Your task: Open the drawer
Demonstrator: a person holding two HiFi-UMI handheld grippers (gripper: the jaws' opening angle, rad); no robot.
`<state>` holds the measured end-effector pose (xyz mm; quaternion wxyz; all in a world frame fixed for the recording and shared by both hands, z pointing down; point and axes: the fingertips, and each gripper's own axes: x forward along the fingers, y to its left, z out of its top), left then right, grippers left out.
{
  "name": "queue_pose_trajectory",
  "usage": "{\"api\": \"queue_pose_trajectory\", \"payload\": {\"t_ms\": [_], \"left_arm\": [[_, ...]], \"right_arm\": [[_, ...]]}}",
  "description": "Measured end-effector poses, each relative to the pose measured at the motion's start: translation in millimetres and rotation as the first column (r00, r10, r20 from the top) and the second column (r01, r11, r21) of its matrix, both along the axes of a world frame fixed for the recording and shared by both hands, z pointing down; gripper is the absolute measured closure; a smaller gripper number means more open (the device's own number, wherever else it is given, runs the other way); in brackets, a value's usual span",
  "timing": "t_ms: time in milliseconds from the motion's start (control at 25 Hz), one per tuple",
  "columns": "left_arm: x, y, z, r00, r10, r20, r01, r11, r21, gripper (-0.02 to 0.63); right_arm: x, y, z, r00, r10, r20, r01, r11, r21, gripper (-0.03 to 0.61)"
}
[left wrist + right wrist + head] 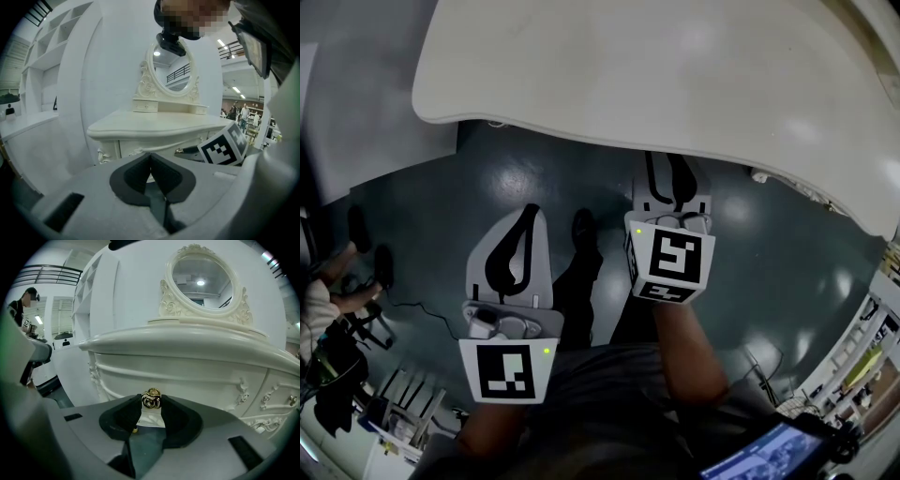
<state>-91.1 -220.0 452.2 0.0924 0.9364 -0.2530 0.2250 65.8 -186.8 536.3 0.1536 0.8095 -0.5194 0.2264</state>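
Under the oval mirror [201, 280], in the front of the white bench [197, 345], the drawer [201, 378] looks shut. Its gold knob [151, 400] sits between the fingers of the right gripper [151, 405], which are partly closed and touch it on both sides, so we judge that taking hold is the step in hand. Next, we reckon, comes a firm squeeze and a straight pull toward us, along the drawer's run. The left gripper [151, 155] hangs aside, fingers together on nothing. We can read no brand or writing. We see only square black-and-white markers on the cubes [667, 262].
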Motion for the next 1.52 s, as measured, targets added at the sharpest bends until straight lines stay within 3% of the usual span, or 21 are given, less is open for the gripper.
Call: {"api": "queue_pose_trajectory", "payload": {"t_ms": [1280, 1320, 1400, 1520], "left_arm": [[-23, -2, -5, 1.0, -0.015, -0.024, 0.016, 1.0, 0.011, 0.598], [-23, -2, -5, 1.0, -0.015, -0.026, 0.015, 1.0, 0.011, 0.598], [-23, 0, -6, 0.999, -0.015, -0.03, 0.016, 1.0, 0.012, 0.598], [-23, 0, -7, 0.999, -0.011, -0.03, 0.011, 1.0, 0.015, 0.598]], "right_arm": [[-18, 21, 7, 0.999, 0.025, 0.021, -0.025, 1.0, -0.008, 0.456], [-19, 26, 12, 0.999, 0.034, 0.026, -0.033, 0.999, -0.024, 0.465], [-26, 37, 25, 0.999, 0.035, 0.034, -0.033, 0.997, -0.064, 0.568], [-40, 42, 36, 0.998, 0.0, 0.062, 0.005, 0.996, -0.091, 0.568]]}}
